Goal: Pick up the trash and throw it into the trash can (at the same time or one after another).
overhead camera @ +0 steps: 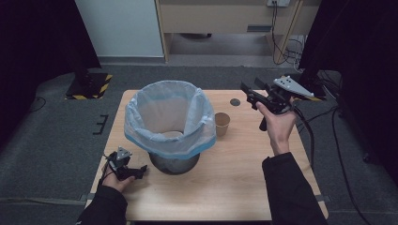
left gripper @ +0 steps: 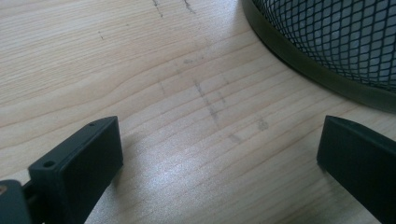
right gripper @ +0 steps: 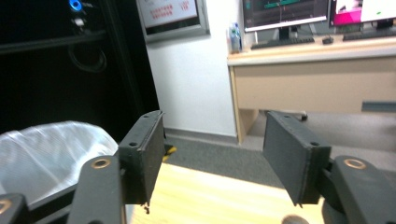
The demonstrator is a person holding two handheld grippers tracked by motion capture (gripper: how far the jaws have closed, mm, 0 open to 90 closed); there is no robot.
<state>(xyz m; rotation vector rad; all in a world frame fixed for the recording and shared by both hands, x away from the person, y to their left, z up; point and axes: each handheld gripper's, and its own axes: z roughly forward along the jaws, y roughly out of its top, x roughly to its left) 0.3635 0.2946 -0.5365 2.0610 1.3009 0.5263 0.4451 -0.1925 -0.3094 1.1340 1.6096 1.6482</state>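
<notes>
Both tools stood spread and empty (left tool (overhead camera: pixel 141 171) low beside the lined bin (overhead camera: pixel 170 123), right tool (overhead camera: pixel 250 90) raised near the paper cup (overhead camera: pixel 221 124)).

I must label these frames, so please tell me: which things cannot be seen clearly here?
- Bin contents: high view, the bag's folds hide most of the inside.
- Paper cup inside: high view, too small.
- Dark disc on the table: too small to identify.
- Bin upper part: left gripper view, cut off by the edge.
</notes>
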